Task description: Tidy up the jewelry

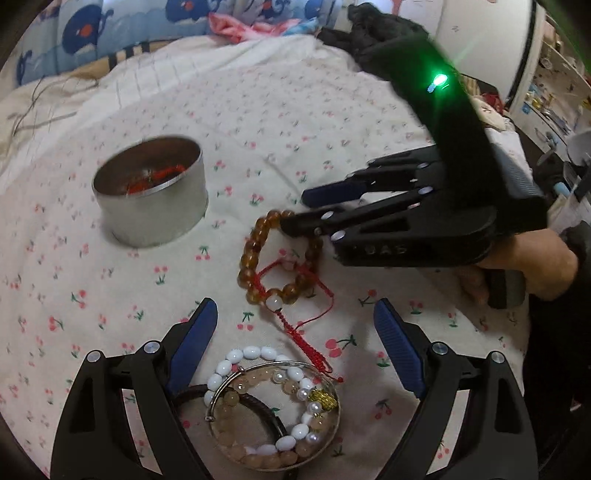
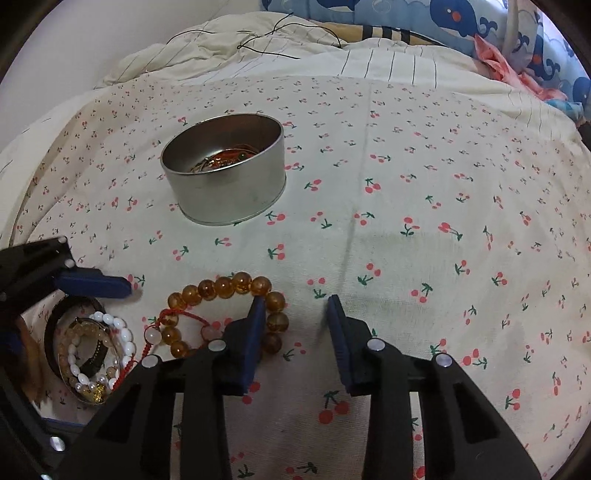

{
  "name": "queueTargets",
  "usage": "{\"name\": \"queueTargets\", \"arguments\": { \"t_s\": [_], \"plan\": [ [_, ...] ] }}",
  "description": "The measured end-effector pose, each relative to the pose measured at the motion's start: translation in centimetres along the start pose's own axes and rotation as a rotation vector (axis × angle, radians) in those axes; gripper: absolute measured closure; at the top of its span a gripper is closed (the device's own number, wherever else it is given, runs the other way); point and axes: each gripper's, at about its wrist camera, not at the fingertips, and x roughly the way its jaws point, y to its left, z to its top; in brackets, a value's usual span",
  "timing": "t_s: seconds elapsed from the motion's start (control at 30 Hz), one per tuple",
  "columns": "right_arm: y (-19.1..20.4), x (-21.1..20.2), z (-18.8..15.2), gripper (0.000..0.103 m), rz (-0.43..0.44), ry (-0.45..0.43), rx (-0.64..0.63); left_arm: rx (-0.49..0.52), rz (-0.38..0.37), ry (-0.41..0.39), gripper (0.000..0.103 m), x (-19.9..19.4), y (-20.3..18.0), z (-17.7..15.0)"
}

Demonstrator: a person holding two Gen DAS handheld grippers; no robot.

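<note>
An amber bead bracelet point(image 1: 255, 254) point(image 2: 236, 286) lies on the cherry-print sheet, with a red cord bracelet point(image 1: 295, 295) tangled across it. My right gripper point(image 2: 295, 302) point(image 1: 295, 208) is open; its left finger rests inside the amber loop, the other outside, over the beads on the loop's right side. My left gripper point(image 1: 295, 310) is open and empty, above a pile of bracelets point(image 1: 273, 410) point(image 2: 92, 362): white beads, peach beads, a silver bangle, a dark band. A round metal tin point(image 1: 151, 192) point(image 2: 225, 177) with red and gold jewelry inside stands further back.
Rumpled striped bedding point(image 2: 277, 48) and a whale-print pillow point(image 2: 480, 22) lie beyond the tin. A black wire point(image 2: 258, 40) lies on the bedding. A cluttered shelf point(image 1: 554, 99) stands at the right.
</note>
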Motion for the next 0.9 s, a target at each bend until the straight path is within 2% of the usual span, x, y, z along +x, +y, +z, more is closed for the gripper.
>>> {"name": "queueTargets", "arguments": {
  "t_s": [0.03,0.07,0.1,0.13,0.17,0.27,0.47,0.63,0.73,0.77,0.8,0.83,0.9],
  "plan": [
    [0.0,0.0,0.0,0.068,-0.001,0.001,-0.002,-0.016,-0.006,0.003,0.022,0.1,0.1,0.0],
    [0.1,0.0,0.0,0.068,-0.001,0.001,-0.002,-0.048,-0.026,0.015,0.035,0.5,0.4,-0.1],
    [0.1,0.0,0.0,0.068,-0.001,0.002,-0.002,-0.058,-0.035,0.029,0.053,0.8,0.5,-0.1],
    [0.0,0.0,0.0,0.068,0.000,0.003,-0.001,-0.064,-0.022,0.047,0.061,1.1,0.6,-0.2],
    [-0.1,0.0,0.0,0.068,0.001,0.003,-0.001,-0.060,-0.011,0.050,0.075,1.2,1.0,-0.1],
    [-0.1,0.0,0.0,0.068,0.003,0.006,0.001,-0.066,-0.018,0.062,0.097,0.7,1.6,-0.2],
    [-0.2,0.0,-0.1,0.067,0.002,0.008,-0.005,-0.086,0.020,0.017,0.099,-0.9,3.0,0.0],
    [0.4,0.0,-0.1,0.065,-0.019,0.005,-0.043,-0.144,0.082,-0.025,0.099,-2.2,5.3,0.3],
    [1.0,-0.1,-0.2,0.066,-0.019,-0.005,-0.068,-0.217,0.123,-0.012,0.099,-2.1,7.2,0.3],
    [1.1,-0.1,-0.2,0.070,-0.018,-0.007,-0.074,-0.222,0.139,0.002,0.099,-1.8,7.6,0.2],
    [1.2,-0.1,-0.3,0.080,-0.016,-0.008,-0.079,-0.226,0.152,0.025,0.099,-1.4,7.9,0.1],
    [1.2,-0.2,-0.2,0.086,-0.014,-0.011,-0.080,-0.232,0.157,0.053,0.099,-0.9,8.2,-0.1],
    [1.2,-0.6,-0.1,0.091,-0.006,-0.029,-0.076,-0.241,0.159,0.067,0.097,-0.4,8.4,-0.2]
  ]
}}
